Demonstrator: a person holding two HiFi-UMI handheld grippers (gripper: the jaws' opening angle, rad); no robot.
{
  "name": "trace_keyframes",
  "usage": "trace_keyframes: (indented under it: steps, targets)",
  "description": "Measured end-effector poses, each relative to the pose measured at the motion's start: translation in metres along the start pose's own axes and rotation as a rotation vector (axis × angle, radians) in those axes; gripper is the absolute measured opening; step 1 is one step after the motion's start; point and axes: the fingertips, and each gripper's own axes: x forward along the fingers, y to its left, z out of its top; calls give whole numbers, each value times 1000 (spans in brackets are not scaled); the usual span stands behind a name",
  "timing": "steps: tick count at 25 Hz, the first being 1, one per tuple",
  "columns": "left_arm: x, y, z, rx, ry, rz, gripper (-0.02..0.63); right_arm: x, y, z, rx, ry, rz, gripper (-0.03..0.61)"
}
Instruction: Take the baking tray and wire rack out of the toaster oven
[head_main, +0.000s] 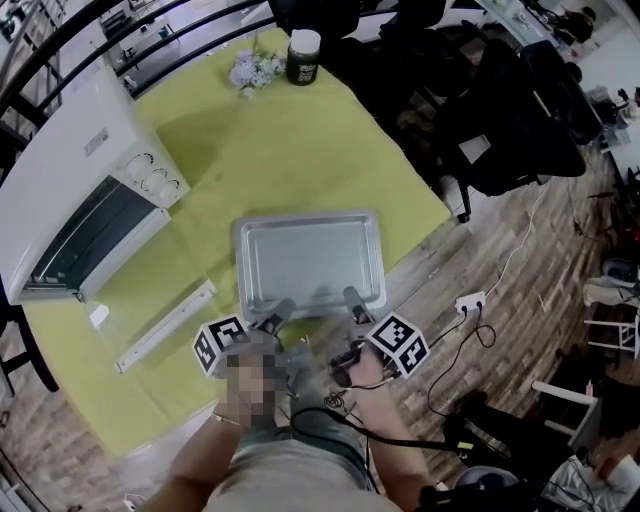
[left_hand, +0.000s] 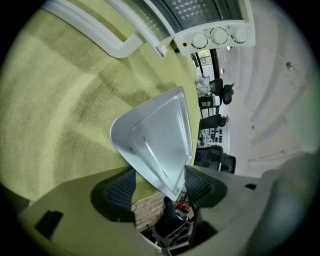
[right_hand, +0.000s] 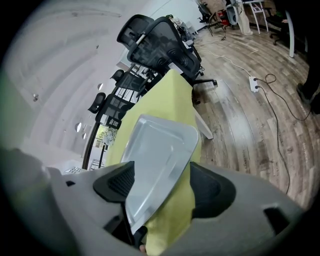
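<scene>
While likely light, stiff and slick, take silver rectangular metal baking tray (head_main: 308, 262) by near rim, between released fingers of left gripper (left_hand: 160, 186) and right gripper (right_hand: 163, 185).

I note the tray (head_main: 308, 262): silver, rectangular, empty, lying flat on the green cloth (head_main: 300, 150) near its front edge. The oven (head_main: 70, 190), white, stands well apart at the tray's left.

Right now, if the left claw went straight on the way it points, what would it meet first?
Likely the baking tray, whose near rim lies between the open jaws of the left claw.
</scene>
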Motion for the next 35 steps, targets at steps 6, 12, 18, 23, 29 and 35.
trace_keyframes:
  steps: [6, 12, 18, 23, 29, 35]
  targets:
    - [-8, 0, -6, 64, -11, 8, 276, -14, -15, -2, 10, -16, -13, 347]
    - [-19, -1, -14, 120, -29, 19, 276, -39, -19, 5, -52, -69, -27, 345]
    - [-36, -15, -13, 146, -89, -18, 276, -55, 7, 14, -187, -114, 2, 330]
    - [-66, -23, 9, 116, -184, -66, 276, -50, 43, -2, -226, -83, 66, 328]
    - [-116, -29, 52, 54, -365, -127, 276, -30, 105, -34, -335, 12, 172, 327]
    - [-179, -18, 90, -18, -542, -166, 276, -12, 161, -93, -432, 149, 264, 325]
